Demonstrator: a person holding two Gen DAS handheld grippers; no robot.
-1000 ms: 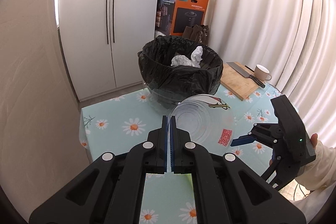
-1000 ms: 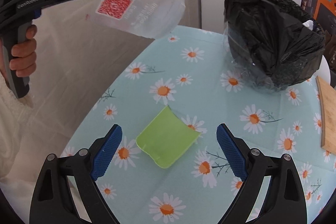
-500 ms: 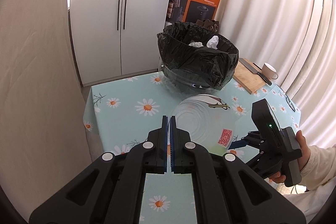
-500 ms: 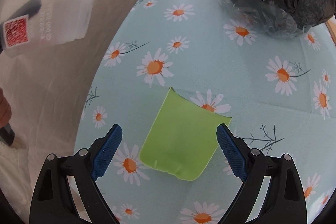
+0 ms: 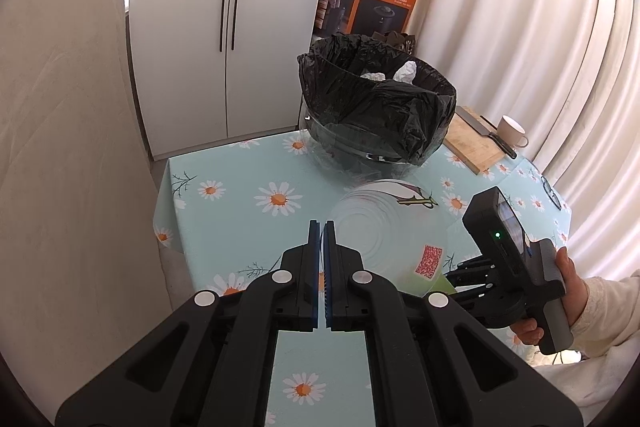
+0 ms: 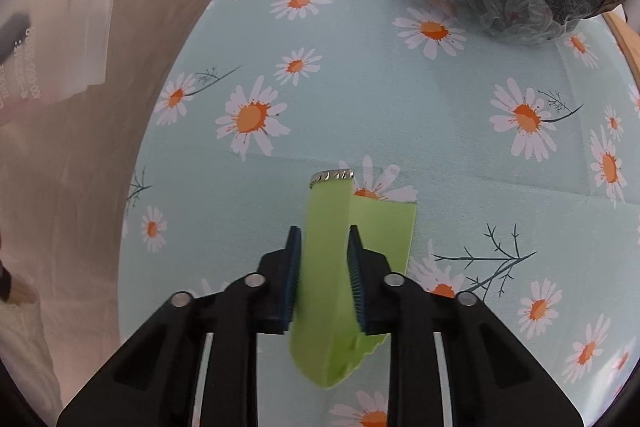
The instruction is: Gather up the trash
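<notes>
Right wrist view: right gripper (image 6: pixel 323 243) is closing its jaws on the green wrapper (image 6: pixel 326 267), which is buckling upward between the blue pads (image 6: pixel 294 267); a second ago the jaws were standing wide apart with the wrapper lying flat on the daisy tablecloth (image 6: pixel 400 99); one folded flap is still resting on the cloth; a crimped silvery edge is showing at the wrapper's far tip; camera is now sitting closer to the cloth than before.

Left wrist view: left gripper (image 5: pixel 321 231) is holding its jaws fully together, pinching the rim of a clear plastic cup (image 5: pixel 384 227), unchanged from a second ago; the cup, bearing a red code label, is hanging above the tablecloth, near the bin (image 5: pixel 376 111); the person's hand (image 5: pixel 560 299) is gripping the right tool at lower right, lower in frame than earlier.

Count: one green wrapper; one clear cup; one bin lined with a black bag, holding at least two white crumpled papers (image 5: pixel 406 71); one cutting board (image 5: pixel 474 147); one knife (image 5: pixel 484 129); one mug (image 5: pixel 512 131); one orange box (image 5: pixel 370 1).
</notes>
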